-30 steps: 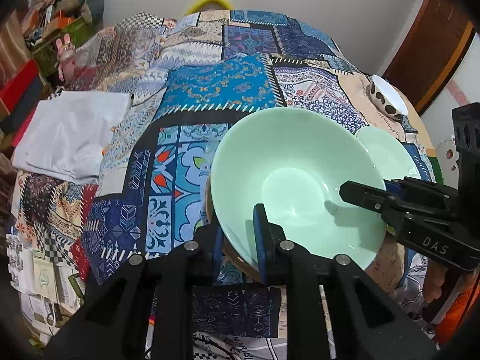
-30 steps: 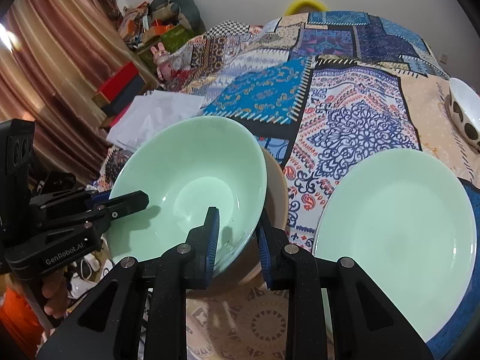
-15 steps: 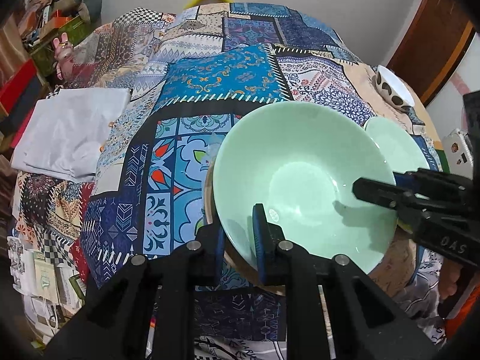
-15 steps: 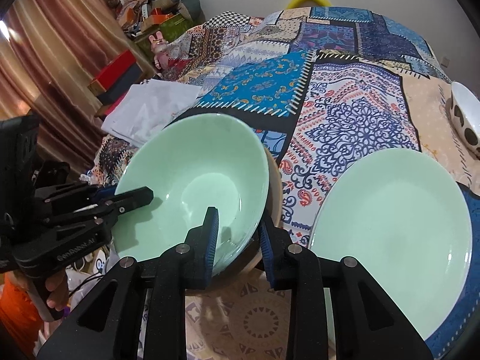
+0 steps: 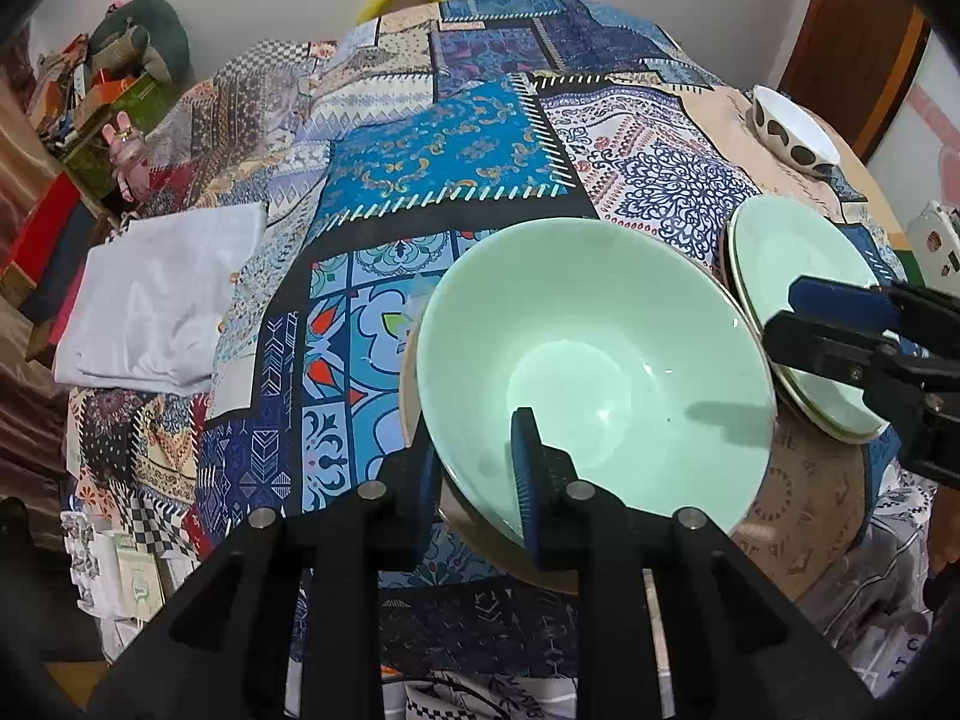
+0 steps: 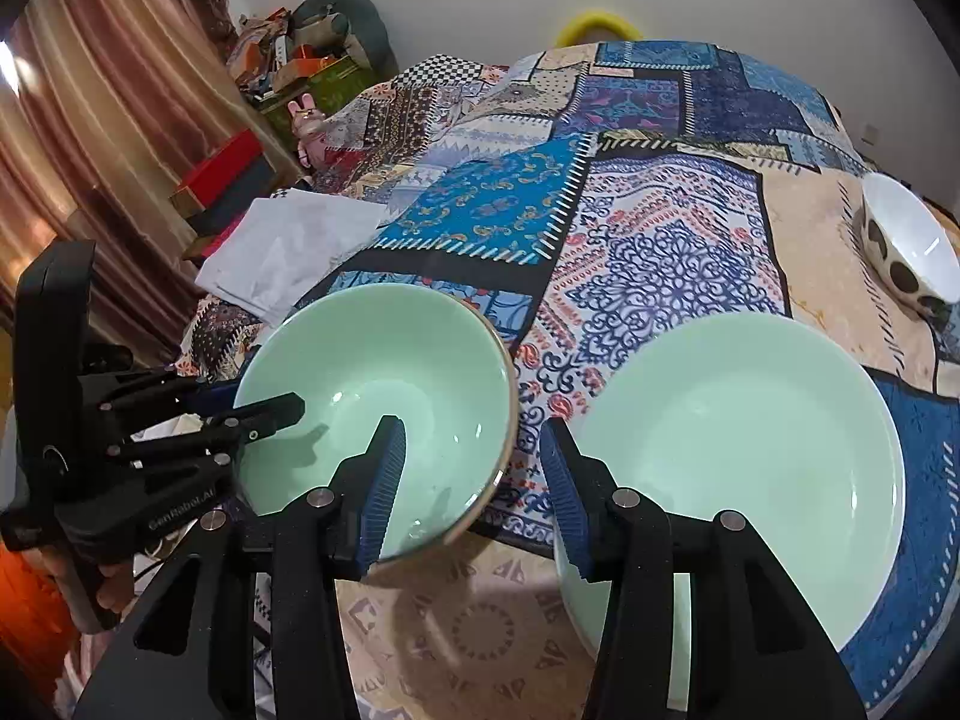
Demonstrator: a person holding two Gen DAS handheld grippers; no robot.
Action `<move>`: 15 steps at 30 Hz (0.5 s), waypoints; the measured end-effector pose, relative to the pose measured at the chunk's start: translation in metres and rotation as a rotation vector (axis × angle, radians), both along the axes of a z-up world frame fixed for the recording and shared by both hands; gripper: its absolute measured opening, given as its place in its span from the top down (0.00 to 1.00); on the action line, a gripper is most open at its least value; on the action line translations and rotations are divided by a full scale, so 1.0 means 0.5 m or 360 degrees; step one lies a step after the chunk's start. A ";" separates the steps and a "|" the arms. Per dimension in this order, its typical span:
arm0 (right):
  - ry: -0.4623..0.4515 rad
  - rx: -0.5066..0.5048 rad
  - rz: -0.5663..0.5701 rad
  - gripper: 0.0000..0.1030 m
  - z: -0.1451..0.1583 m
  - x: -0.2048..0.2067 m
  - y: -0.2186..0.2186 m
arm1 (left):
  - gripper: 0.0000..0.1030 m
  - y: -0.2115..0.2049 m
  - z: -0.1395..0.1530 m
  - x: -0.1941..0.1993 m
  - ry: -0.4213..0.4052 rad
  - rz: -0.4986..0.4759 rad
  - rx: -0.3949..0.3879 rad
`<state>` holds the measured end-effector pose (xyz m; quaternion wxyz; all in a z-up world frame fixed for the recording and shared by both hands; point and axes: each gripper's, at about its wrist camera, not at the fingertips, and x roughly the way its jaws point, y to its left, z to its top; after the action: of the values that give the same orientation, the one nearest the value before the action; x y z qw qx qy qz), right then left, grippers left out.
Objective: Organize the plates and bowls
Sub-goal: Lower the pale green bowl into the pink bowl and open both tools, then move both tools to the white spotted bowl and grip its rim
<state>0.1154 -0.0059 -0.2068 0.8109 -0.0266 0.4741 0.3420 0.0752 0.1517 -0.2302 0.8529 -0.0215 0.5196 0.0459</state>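
Left wrist view: left gripper (image 5: 474, 468) straddles the green bowl (image 5: 591, 378) rim on a patchwork cloth (image 5: 444, 144), jaws easing apart; white wall beyond. Right wrist view: right gripper (image 6: 474, 474) opening, bowl rim between unpressed pads, green plate (image 6: 744, 438) just right, curtains far left

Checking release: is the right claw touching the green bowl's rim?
Apart. The right wrist view shows the right claw opening, its pads clear on both sides of the green bowl rim, which sits between them.

Handheld grippers, black frames
Blue ribbed pads are fitted to the fingers (image 6: 384, 480); silver screws and white lettering are seen.
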 end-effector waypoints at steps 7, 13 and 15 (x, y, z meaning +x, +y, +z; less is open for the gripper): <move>-0.0032 0.0026 -0.0055 0.57 0.020 0.008 -0.046 | 0.63 0.015 0.039 0.000 -0.0053 0.0069 -0.0066; -0.0122 0.0051 -0.0156 0.56 0.057 0.019 -0.113 | 0.44 -0.026 0.123 0.009 -0.0231 0.0029 -0.0029; -0.0149 0.0057 -0.0200 0.55 0.069 0.027 -0.142 | 0.40 -0.040 0.143 0.016 -0.0274 0.0021 -0.0026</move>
<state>0.1291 -0.0771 -0.1722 0.8524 0.0016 0.4301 0.2972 0.0834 0.1318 -0.1586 0.8938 -0.0358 0.4447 0.0454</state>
